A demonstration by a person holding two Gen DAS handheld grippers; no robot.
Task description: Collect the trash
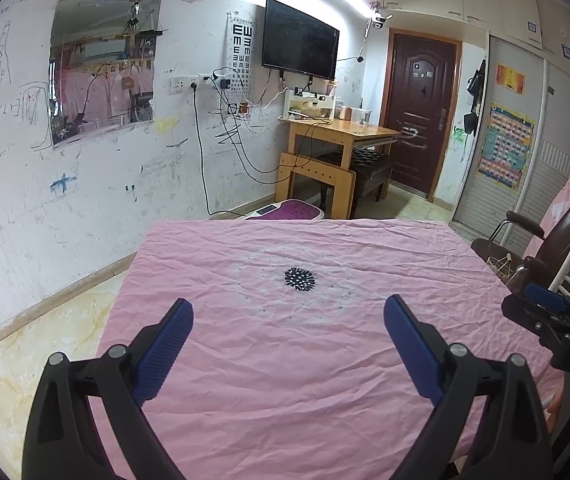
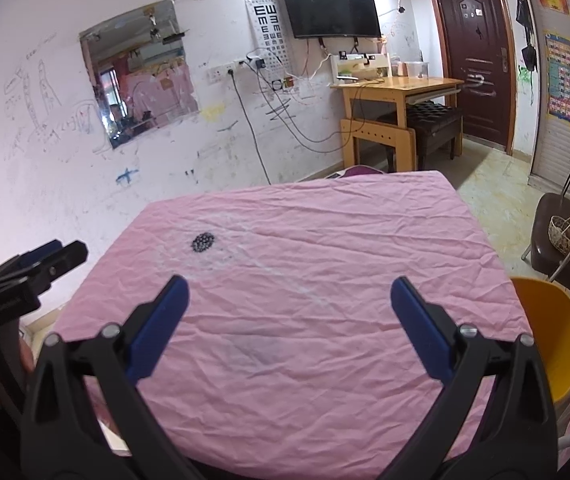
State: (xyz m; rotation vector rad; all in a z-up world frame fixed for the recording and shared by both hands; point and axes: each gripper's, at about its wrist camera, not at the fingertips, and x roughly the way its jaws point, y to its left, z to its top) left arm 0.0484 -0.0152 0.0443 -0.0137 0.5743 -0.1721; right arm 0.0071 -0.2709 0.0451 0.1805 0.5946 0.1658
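Note:
A table under a wrinkled pink cloth (image 1: 325,360) fills the lower half of both views (image 2: 305,320). The cloth carries a small black dotted print (image 1: 300,279), also seen in the right wrist view (image 2: 203,243). I see no loose trash on it. My left gripper (image 1: 288,308) is open and empty above the near part of the cloth. My right gripper (image 2: 289,287) is open and empty too. The right gripper also shows at the right edge of the left wrist view (image 1: 545,304). The left gripper also shows at the left edge of the right wrist view (image 2: 41,260).
A brown chair (image 2: 565,240) holding a small wicker basket (image 2: 565,234) stands right of the table, with a yellow chair (image 2: 545,336) nearer. A wooden desk (image 1: 337,136), stool and dark door (image 1: 421,108) are at the back. A scribbled white wall runs along the left.

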